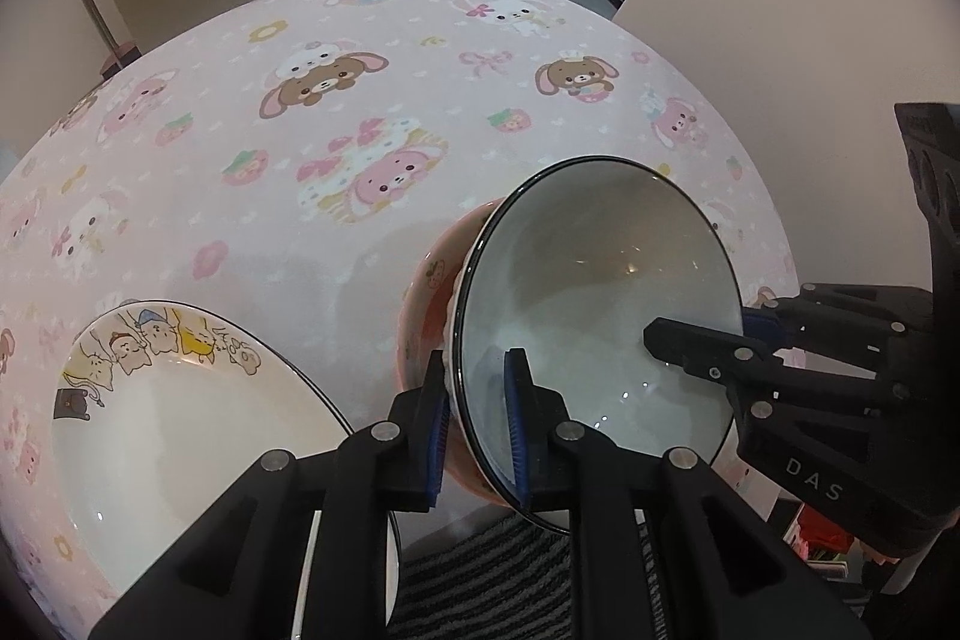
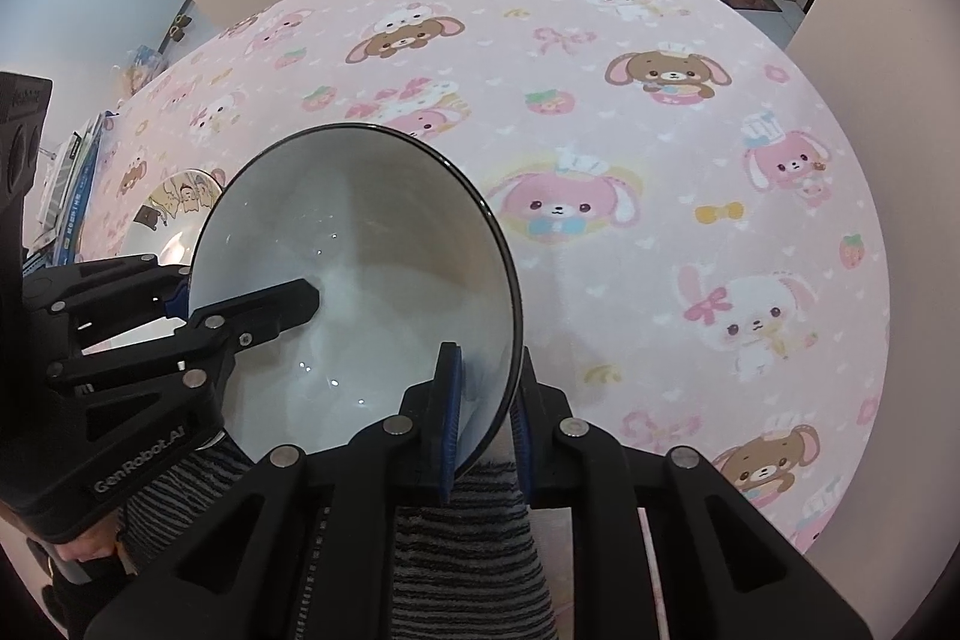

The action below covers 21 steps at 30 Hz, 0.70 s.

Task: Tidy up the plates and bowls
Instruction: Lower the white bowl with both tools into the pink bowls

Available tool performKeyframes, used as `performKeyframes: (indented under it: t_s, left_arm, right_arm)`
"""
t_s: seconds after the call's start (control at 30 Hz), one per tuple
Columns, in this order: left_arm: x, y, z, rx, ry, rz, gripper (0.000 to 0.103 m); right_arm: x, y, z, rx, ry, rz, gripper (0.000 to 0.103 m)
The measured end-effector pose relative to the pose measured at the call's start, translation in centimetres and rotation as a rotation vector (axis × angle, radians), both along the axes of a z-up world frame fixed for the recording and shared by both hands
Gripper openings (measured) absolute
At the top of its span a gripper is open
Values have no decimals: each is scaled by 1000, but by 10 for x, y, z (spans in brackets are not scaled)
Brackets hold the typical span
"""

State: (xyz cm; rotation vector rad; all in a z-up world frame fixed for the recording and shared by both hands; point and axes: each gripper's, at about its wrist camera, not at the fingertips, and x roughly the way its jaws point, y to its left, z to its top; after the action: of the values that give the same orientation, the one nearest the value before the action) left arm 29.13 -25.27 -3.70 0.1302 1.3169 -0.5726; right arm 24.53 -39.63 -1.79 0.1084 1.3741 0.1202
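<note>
A pale grey bowl with a black rim (image 1: pixel 600 304) is tilted above the near edge of the table, held by both grippers. My left gripper (image 1: pixel 477 436) is shut on its near-left rim. My right gripper (image 2: pixel 486 424) is shut on its right rim and shows in the left wrist view (image 1: pixel 708 346). The bowl fills the middle left of the right wrist view (image 2: pixel 360 280). A pink patterned bowl (image 1: pixel 429 292) sits directly behind the grey one, pressed against its outside. A white plate with cartoon cats (image 1: pixel 180 412) lies at the table's near left.
The round table wears a pink cartoon-rabbit cloth (image 1: pixel 360 100). A striped grey rug (image 1: pixel 480 580) lies on the floor below the near edge. Books and clutter (image 2: pixel 72 184) stand left of the table. A wall (image 1: pixel 810 40) is close on the right.
</note>
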Motion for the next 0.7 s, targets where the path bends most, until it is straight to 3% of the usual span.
performKeyframes:
  t_s: [0.33, 0.47, 0.6, 0.7]
  left_arm:
    - [-14, -5, 7, 91, -34, -61, 19]
    - [-9, -5, 6, 95, -25, -40, 20]
    - [-8, -2, 8, 81, -35, -3, 23]
    - [-16, -7, 11, 96, -52, -49, 31]
  right_arm:
    - [-12, 16, 7, -99, -52, 90, 14]
    - [-12, 18, 7, -127, -73, 90, 14]
    - [-8, 13, 9, -102, -88, 73, 13]
    - [-10, 10, 14, -93, -106, 74, 11]
